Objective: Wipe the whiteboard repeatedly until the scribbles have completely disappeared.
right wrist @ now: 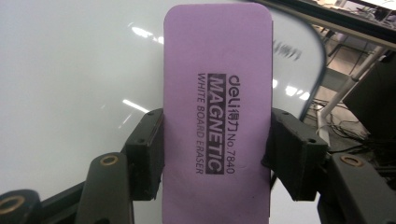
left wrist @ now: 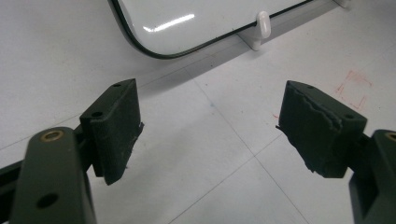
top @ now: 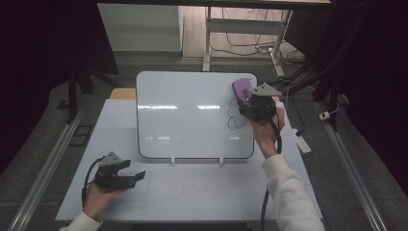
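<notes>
High view: we see the whiteboard [top: 192,115] propped on the white table [top: 192,192]. The right gripper [top: 252,98] holds a purple eraser [top: 240,89] against the board's upper right corner, beside black scribbles [top: 234,113]. The left gripper [top: 132,172] rests low on the table's left side.

Left gripper view: we find the jaws spread wide with nothing between them, above the table; the board's corner [left wrist: 154,46] lies ahead.

Right gripper view: both jaws clamp the eraser's [right wrist: 217,116] long edges.
</notes>
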A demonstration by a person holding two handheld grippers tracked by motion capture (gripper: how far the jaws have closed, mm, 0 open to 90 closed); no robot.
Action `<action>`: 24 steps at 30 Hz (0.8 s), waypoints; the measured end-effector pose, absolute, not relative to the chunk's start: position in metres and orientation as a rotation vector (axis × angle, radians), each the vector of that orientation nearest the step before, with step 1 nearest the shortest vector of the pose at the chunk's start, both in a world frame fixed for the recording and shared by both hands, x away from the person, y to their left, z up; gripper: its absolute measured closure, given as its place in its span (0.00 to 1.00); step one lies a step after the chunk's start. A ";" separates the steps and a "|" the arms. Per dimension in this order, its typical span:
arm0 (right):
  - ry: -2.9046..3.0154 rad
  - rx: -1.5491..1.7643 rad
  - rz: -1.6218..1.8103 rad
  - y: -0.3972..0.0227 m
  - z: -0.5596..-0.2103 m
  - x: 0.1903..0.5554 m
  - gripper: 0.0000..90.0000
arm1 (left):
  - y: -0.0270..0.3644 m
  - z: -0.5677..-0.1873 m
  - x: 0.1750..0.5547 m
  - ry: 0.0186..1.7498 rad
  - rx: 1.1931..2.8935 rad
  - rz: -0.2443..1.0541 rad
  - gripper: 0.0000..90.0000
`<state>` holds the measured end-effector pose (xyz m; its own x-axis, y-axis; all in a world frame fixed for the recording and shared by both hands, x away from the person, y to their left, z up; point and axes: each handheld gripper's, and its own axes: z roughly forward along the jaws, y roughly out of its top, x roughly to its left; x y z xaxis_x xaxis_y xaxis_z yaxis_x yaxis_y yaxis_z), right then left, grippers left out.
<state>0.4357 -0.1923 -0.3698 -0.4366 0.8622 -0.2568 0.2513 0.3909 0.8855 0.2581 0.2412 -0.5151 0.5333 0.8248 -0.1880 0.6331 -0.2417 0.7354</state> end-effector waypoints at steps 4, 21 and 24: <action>1.901 0.954 1.030 -0.188 -0.365 0.441 0.45 | 0.241 -0.515 0.258 1.186 1.970 0.304 0.24; 2.071 0.765 0.945 -0.154 -0.411 0.401 0.46 | 0.241 -0.515 0.258 1.185 1.970 0.302 0.24; 2.001 0.829 0.940 -0.169 -0.397 0.413 0.46 | 0.241 -0.515 0.258 1.186 1.970 0.302 0.24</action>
